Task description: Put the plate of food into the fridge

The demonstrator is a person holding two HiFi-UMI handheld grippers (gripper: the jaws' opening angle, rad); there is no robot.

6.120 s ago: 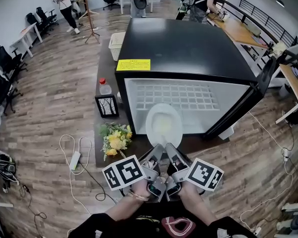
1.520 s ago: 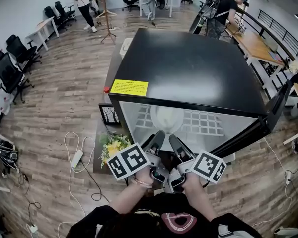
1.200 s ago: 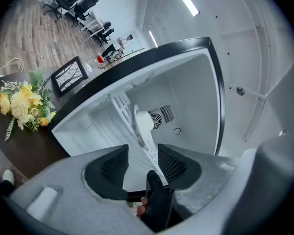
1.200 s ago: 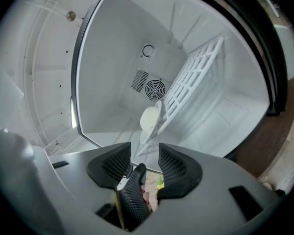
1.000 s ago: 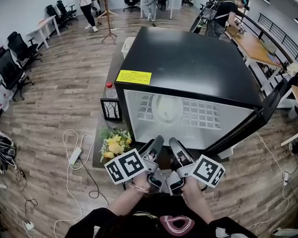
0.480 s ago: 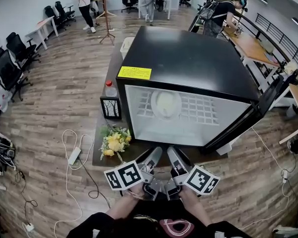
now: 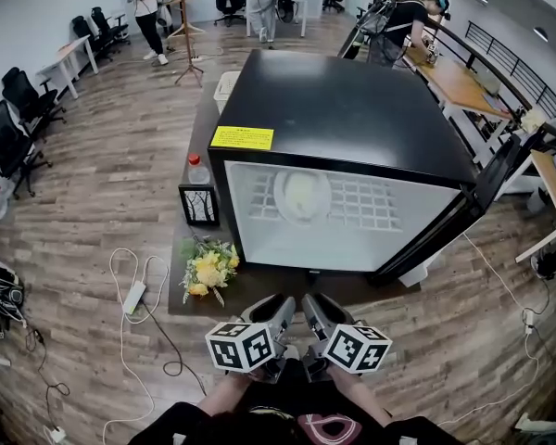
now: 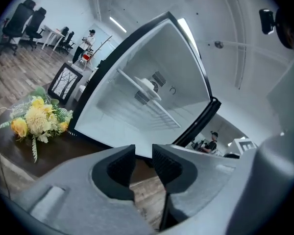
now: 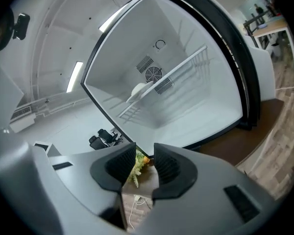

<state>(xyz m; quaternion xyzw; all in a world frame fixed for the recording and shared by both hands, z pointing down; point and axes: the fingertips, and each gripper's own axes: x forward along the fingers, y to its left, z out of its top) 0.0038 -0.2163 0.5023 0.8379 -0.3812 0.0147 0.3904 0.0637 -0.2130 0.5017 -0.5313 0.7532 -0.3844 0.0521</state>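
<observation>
Already, in the head view, the plate (image 7: 302, 196) is sitting on the shelf (image 7: 380, 202) inside the fridge (image 7: 352, 109), at twelve o'clock from the left gripper (image 7: 280, 306) and right gripper (image 7: 313, 306); the door (image 7: 496, 170) is standing open at two o'clock. In the left gripper view, the jaws are standing slightly apart, having just been closing on nothing. In the right gripper view, likewise: narrow gap, nothing inside. Placing is looking done; next is probably swinging the door shut, calling for a reach toward two o'clock.
</observation>
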